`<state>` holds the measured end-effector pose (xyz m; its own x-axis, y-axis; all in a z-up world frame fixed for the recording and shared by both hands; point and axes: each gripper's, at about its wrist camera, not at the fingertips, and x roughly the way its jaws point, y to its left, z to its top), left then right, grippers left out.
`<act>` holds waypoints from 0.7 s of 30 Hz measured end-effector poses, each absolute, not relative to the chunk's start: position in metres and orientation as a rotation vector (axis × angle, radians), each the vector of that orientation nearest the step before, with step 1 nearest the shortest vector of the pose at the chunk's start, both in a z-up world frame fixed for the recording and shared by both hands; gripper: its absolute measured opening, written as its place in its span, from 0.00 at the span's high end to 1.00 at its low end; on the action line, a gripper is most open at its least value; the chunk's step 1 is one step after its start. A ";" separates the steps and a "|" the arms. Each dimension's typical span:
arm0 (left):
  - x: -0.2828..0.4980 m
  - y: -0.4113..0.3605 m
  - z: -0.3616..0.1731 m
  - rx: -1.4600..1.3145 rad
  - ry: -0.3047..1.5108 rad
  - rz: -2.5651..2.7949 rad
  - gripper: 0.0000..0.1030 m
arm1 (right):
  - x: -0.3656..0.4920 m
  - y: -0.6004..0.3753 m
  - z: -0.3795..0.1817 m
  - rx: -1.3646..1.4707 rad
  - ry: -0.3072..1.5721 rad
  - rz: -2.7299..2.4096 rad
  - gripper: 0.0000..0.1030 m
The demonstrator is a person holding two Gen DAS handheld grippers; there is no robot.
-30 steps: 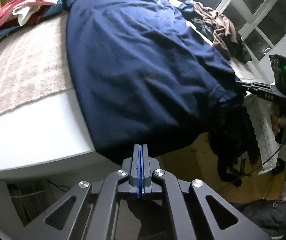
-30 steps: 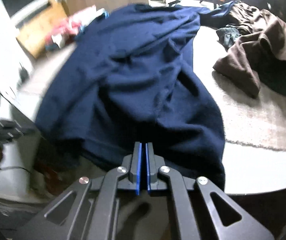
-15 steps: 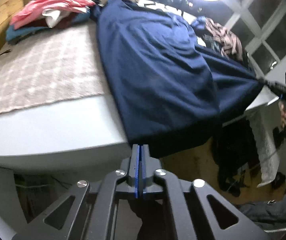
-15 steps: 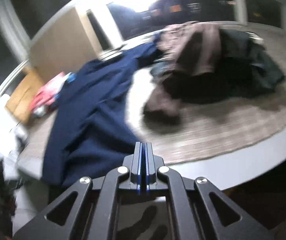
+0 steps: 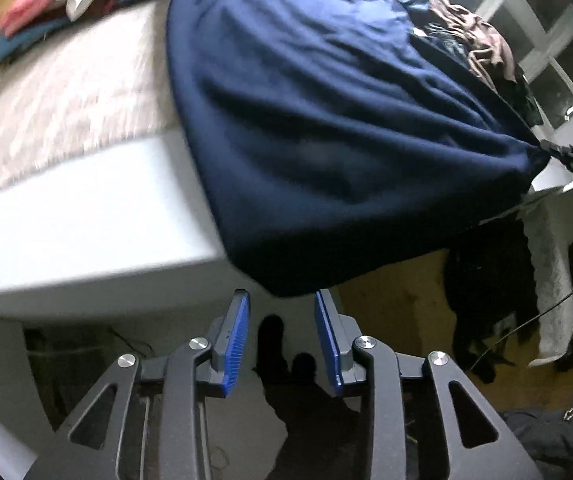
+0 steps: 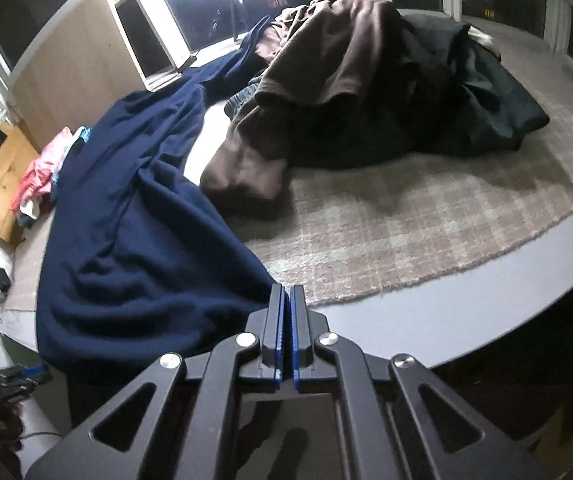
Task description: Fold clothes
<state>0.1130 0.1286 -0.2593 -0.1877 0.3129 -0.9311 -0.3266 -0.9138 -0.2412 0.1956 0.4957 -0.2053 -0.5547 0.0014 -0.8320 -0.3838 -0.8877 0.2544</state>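
One navy garment [image 5: 326,120], right gripper [image 6: 286,300] clamping it, left gripper [image 5: 282,312] agape

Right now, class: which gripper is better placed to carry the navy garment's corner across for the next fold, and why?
Probably the right gripper: it is shut on a corner of the navy garment. The left gripper is open, just below the hanging hem, gripping nothing.

The left wrist view looks from low at the bed edge, up across the dark navy blue fabric garment [image 5: 326,120] — very near. The right wrist view looks from the opposite corner, leftward along this garment [image 6: 134,240]. The 2 views share it and the beige checked blanket [image 5: 66,100] [image 6: 426,232].
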 end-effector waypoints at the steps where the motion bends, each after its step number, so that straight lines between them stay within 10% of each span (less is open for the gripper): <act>1: 0.111 0.129 -0.263 -1.683 -0.002 2.140 0.69 | 0.195 0.497 -0.206 -1.348 0.613 2.515 0.97; 5: 0.105 0.135 -0.266 -1.630 -0.070 2.133 0.73 | 0.196 0.501 -0.202 -1.354 0.663 2.527 0.97; 8: 0.105 0.136 -0.261 -1.592 -0.170 2.110 0.99 | 0.198 0.492 -0.182 -1.322 0.733 2.604 0.97; 21: 0.118 0.054 -0.051 -1.205 0.229 2.455 0.99 | 0.217 0.450 -0.107 -1.103 1.000 2.876 0.97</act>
<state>0.1184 0.0545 -0.0505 -0.5514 0.2761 -0.7872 -0.4168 -0.9086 -0.0268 0.2174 0.4496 -0.1072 -0.7637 -0.2958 -0.5738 -0.1241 -0.8050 0.5801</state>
